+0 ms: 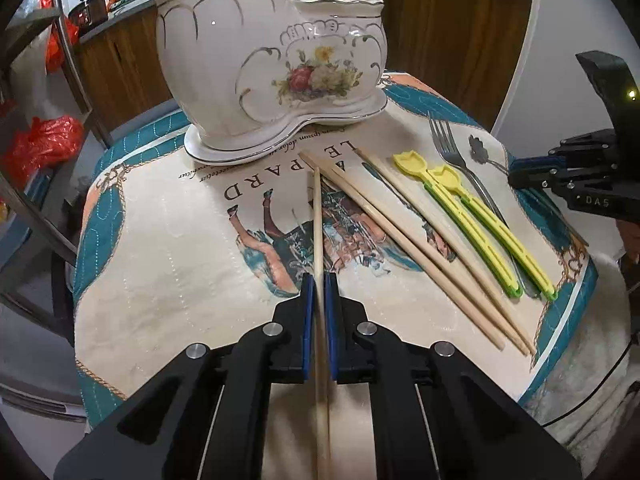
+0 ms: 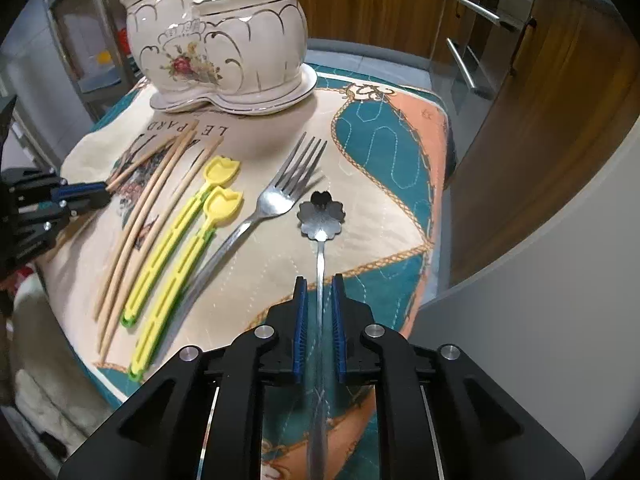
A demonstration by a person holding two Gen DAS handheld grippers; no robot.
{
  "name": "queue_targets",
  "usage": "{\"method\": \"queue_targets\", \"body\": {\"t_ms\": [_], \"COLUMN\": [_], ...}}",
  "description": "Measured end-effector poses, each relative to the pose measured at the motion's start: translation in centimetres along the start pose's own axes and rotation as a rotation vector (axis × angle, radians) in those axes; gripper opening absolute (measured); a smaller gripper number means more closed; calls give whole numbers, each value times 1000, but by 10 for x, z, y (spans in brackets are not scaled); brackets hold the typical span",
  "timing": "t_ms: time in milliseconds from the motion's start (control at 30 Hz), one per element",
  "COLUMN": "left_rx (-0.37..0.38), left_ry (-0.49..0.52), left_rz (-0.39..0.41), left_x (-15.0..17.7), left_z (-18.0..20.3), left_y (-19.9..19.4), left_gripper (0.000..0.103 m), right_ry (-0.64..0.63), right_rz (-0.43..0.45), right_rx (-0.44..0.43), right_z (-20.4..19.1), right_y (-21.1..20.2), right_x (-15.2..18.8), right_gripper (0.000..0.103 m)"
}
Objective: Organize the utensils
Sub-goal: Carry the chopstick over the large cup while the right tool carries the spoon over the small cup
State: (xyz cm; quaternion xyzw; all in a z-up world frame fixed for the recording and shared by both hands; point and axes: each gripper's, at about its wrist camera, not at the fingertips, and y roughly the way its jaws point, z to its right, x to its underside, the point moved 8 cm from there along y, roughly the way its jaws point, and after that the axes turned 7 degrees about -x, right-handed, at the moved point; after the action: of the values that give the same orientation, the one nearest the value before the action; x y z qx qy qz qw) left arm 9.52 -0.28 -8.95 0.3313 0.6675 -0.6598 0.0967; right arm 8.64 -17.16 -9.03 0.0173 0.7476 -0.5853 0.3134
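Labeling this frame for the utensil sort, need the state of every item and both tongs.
Left tongs: shut on one chopstick.
Right tongs: closed around the flower spoon handle.
Other three chopsticks: loose on the cloth.
Two yellow utensils: lying side by side.
Fork: lying flat, untouched.
Ceramic holder: upright; one gold handle inside it.

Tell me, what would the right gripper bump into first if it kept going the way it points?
Probably the cloth on the table, near the flower spoon it holds, since the right gripper tilts downward. Depth is hard to judge.
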Motion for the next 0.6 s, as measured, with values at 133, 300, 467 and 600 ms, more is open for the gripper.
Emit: {"method": "queue_targets", "body": {"t_ms": [133, 300, 467, 600], "left_rx": [43, 23, -11, -7], "left_ry": [-26, -15, 2, -1], "left_rz": [-18, -13, 17, 80], "left_x": [-4, -9, -14, -14], "left_z": [-5, -4, 1, 0], "left_y": [4, 8, 10, 1], "left_gripper": [7, 7, 5, 5], "right_ry": [3, -9, -18, -39], "right_rz": [-9, 5, 76, 190], "right_rx": [-8, -16, -30, -46], "right_z": [-1, -4, -8, -13], "right_y": [3, 4, -4, -27], "right_x": [-5, -5, -5, -10], "right_gripper": [13, 9, 4, 4]}}
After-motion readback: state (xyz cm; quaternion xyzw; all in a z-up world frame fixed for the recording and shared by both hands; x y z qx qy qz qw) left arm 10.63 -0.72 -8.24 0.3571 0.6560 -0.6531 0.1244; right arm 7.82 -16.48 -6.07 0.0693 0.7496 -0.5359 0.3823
